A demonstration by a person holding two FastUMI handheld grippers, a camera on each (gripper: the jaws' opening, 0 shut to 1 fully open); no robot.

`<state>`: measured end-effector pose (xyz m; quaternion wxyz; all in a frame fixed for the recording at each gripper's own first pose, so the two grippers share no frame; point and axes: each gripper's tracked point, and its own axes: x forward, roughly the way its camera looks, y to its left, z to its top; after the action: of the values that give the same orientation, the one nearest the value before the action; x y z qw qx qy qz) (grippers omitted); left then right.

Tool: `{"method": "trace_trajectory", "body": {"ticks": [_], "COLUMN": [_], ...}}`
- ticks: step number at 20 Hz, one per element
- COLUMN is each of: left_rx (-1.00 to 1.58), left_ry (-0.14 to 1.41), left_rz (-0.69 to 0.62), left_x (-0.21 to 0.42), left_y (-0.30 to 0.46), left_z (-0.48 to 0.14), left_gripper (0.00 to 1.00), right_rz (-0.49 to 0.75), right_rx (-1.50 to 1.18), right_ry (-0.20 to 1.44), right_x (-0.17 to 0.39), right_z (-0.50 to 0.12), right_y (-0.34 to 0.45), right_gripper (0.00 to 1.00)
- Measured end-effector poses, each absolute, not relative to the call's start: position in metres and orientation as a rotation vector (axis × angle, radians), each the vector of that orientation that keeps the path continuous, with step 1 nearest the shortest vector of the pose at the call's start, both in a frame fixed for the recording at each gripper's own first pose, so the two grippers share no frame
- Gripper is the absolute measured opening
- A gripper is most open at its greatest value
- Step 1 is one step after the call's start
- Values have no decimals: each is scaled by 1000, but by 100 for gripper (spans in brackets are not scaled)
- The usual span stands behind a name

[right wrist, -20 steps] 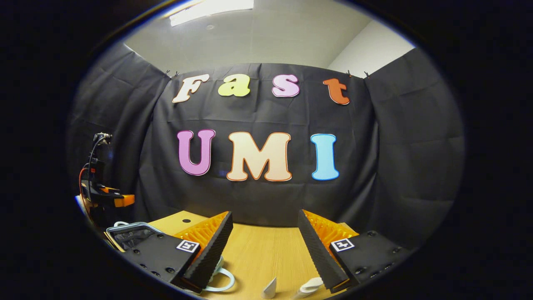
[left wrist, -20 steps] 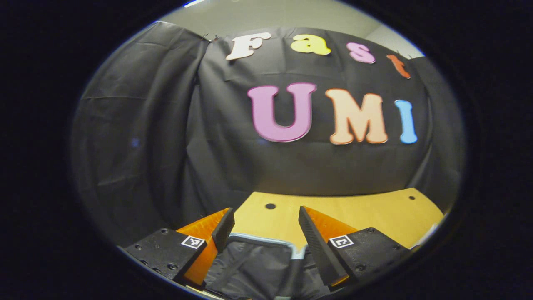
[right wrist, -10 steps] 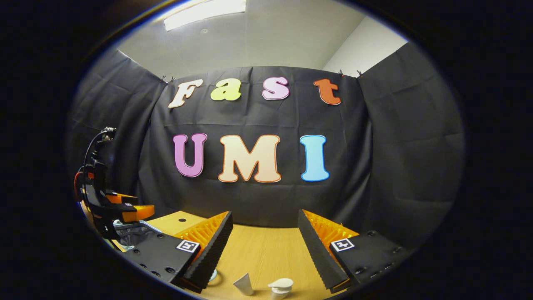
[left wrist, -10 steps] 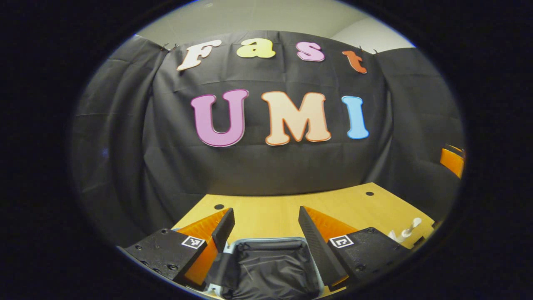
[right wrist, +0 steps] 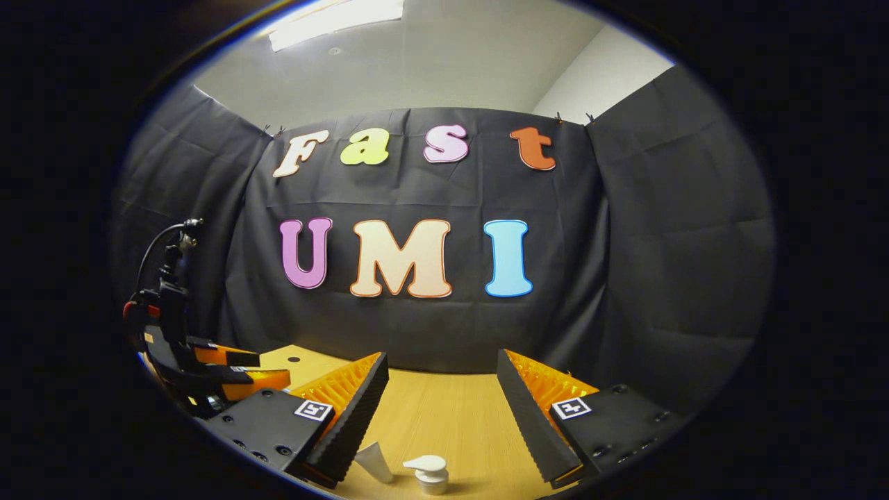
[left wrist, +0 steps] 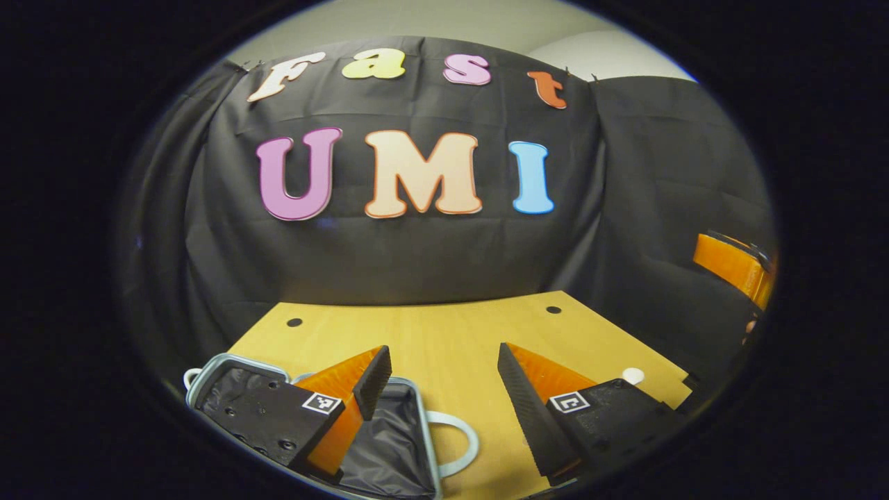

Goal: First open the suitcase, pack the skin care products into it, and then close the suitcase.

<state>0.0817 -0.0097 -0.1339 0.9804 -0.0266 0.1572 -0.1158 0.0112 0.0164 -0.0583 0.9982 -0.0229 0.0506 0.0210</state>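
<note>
The suitcase [left wrist: 399,444] lies open on the wooden table [left wrist: 451,333], showing a grey rim, black lining and a white handle [left wrist: 458,444]. My left gripper [left wrist: 444,389] hovers open just above its right edge, with nothing between the fingers. A white cap [left wrist: 633,375] peeks out behind its right finger. In the right gripper view, a white tube [right wrist: 374,462] and a white pump bottle [right wrist: 429,473] stand on the table [right wrist: 444,410], below my open, empty right gripper [right wrist: 441,406]. The left gripper [right wrist: 208,364] is at the far left.
Black cloth walls close off the table's far and side edges. Small round holes [left wrist: 553,310] mark the tabletop near its back corners. The right gripper [left wrist: 733,267] shows at the right edge of the left gripper view, above the table's right side.
The left gripper view has swung right, so the suitcase slid to the lower left. In the right gripper view the tube and pump bottle came further into view and the left gripper drew nearer.
</note>
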Motion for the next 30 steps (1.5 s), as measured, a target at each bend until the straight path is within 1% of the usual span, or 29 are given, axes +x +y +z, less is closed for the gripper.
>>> {"method": "trace_trajectory", "body": {"ticks": [7, 10, 13, 19, 20, 21, 23, 24, 26, 27, 28, 29, 30], "left_rx": [-114, -127, -116, -101, -90, -83, -87, -90, -116, -139, -134, -116, -111], "left_ry": [412, 447, 497, 647, 664, 677, 696, 695, 740, 787, 827, 824, 800], "left_rz": [-354, -387, -414, -430, -433, -431, -437, -444, -489, -520, -512, -480, -461], "left_x": [69, 64, 60, 47, 46, 44, 40, 42, 36, 29, 24, 29, 34], "left_y": [-90, -113, -128, -145, -147, -147, -149, -150, -158, -162, -160, -153, -146], "left_z": [-174, -192, -216, -282, -290, -297, -308, -310, -321, -329, -339, -342, -340], "left_gripper": [93, 93, 93, 95, 95, 96, 95, 91, 85, 87, 77, 71, 48], "right_rz": [35, 27, 17, -5, -6, -6, -4, -4, -3, -2, 2, 10, 17], "right_rx": [-63, -76, -86, -104, -109, -116, -128, -131, -132, -132, -133, -136, -139], "right_ry": [121, 133, 140, 151, 153, 157, 160, 161, 166, 166, 168, 169, 168], "right_x": [8, 4, 0, -10, -11, -13, -16, -17, -18, -19, -18, -19, -18], "right_z": [-66, -69, -72, -73, -73, -74, -75, -75, -76, -78, -78, -80, -80], "right_y": [-10, -21, -31, -46, -47, -47, -48, -49, -48, -47, -45, -42, -40], "right_gripper": [98, 98, 98, 98, 100, 98, 98, 100, 98, 98, 98, 98, 98]}}
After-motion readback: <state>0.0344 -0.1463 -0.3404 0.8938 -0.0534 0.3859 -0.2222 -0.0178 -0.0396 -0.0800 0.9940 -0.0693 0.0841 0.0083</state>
